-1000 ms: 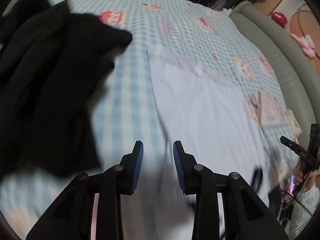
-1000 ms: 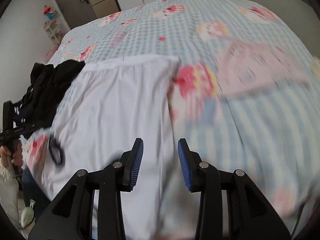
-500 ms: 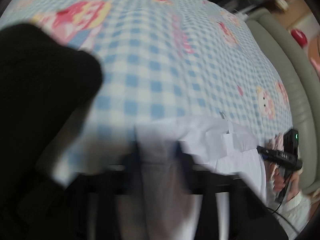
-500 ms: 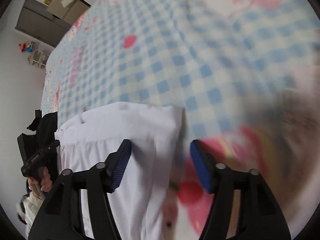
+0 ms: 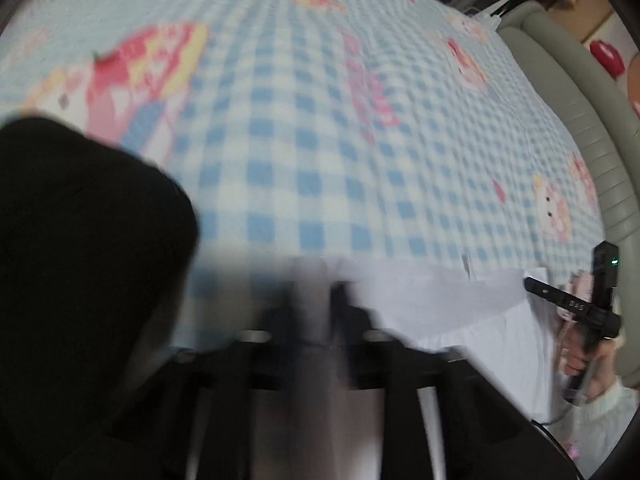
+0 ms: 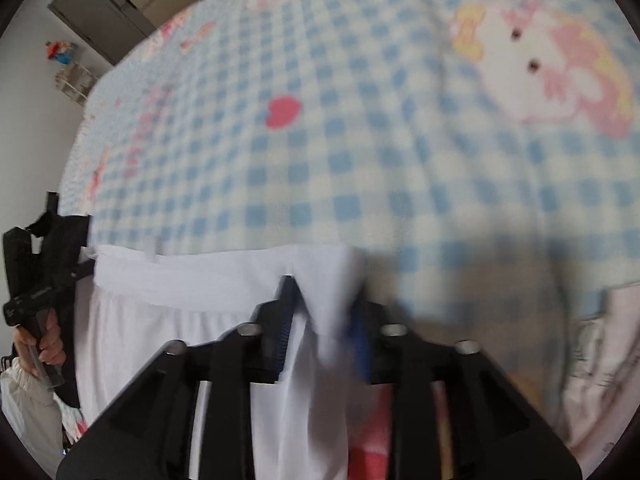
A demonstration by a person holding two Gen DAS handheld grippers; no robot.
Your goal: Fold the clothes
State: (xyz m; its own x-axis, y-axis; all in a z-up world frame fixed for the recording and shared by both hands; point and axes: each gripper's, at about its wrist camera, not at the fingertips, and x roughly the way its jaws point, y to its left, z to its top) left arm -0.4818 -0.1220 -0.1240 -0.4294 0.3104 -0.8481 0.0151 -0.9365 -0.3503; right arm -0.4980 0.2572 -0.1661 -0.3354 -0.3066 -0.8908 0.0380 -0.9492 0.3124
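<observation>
A white garment [image 5: 440, 300] lies flat on the blue-checked bedspread [image 5: 320, 140], its waistband edge facing away from me. My left gripper [image 5: 314, 308], heavily blurred, has its fingers closed on the garment's left top corner. In the right wrist view the white garment [image 6: 200, 280] spreads to the left, and my right gripper [image 6: 324, 312] pinches its right top corner, which stands up a little between the blue pads. Each view shows the other gripper held in a hand at the garment's far corner.
A pile of black clothing [image 5: 80, 260] lies just left of the left gripper. A padded grey bed frame [image 5: 580, 92] curves along the right side. A grey cabinet [image 6: 100, 12] stands beyond the bed. The bedspread [image 6: 360, 140] stretches ahead with cartoon prints.
Both grippers moved forward from the garment's near end to its far waistband corners. The right jaws went from wide open to closed on the corner; the left closed in too.
</observation>
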